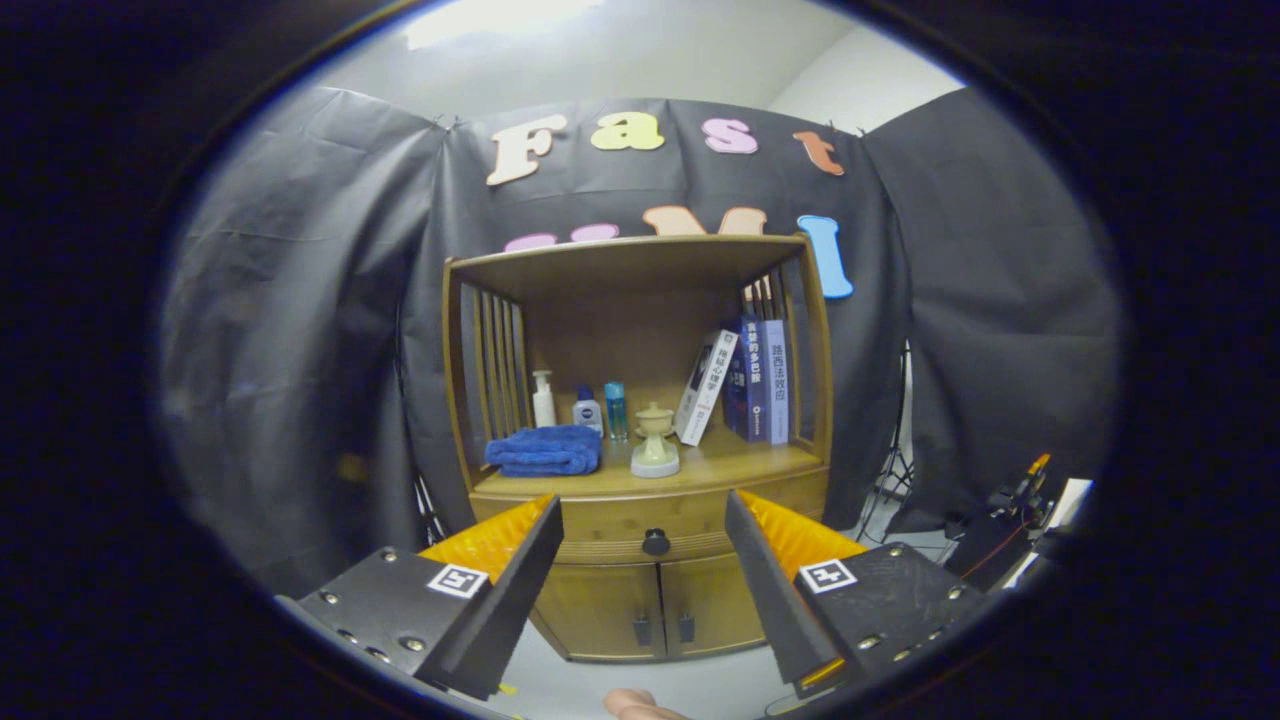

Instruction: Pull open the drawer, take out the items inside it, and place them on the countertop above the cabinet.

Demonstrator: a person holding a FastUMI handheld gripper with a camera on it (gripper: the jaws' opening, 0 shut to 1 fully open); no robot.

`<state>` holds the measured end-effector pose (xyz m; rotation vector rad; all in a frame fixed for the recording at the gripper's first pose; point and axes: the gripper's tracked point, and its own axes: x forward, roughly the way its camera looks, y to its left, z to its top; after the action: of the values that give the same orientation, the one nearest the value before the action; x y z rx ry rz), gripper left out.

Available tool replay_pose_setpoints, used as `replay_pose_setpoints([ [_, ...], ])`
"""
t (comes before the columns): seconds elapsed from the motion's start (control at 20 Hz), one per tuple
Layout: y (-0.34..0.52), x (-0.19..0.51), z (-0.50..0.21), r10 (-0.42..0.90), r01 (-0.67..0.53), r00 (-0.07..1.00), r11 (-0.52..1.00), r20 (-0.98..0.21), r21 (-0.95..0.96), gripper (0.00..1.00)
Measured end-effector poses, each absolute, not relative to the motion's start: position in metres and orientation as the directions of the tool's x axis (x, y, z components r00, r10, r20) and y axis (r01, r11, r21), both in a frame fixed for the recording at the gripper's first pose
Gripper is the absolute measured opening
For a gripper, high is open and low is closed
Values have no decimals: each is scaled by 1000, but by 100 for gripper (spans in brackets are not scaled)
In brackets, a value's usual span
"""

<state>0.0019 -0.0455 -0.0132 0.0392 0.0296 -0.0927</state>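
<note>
Fingers point(645, 560) stood wide apart, empty, short of the closed drawer point(650, 520); pulling it would want them centred on its dark knob point(656, 542), then drawn straight back.

A staged recording booth dressed as a bit of home: black cloth point(300, 330) hangs as walls around a single wooden cabinet point(640, 440), with a light stand point(893, 465) showing at the cloth's edge. The cabinet's countertop point(740, 462) carries household things, namely a folded blue towel point(545, 450), toiletry bottles point(580, 405) and leaning books point(745, 380).
</note>
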Motion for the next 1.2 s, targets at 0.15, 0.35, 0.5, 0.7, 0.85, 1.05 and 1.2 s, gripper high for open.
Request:
replay_pose_setpoints([
  [0.15,-42,2,-21,-83,84,996,996,-38,10,98],
  [0.35,-40,0,-19,-85,85,996,996,-35,8,97],
  [0.5,-42,-3,-15,-94,95,995,995,-40,21,97],
  [0.7,-37,-6,-10,-87,87,996,996,-34,19,97],
  [0.85,-30,-10,-13,-74,74,996,997,-43,12,97],
  [1.05,-27,-17,-14,-70,70,997,998,-40,6,98],
  [1.2,-26,-19,-13,-63,64,997,998,-46,19,97],
])
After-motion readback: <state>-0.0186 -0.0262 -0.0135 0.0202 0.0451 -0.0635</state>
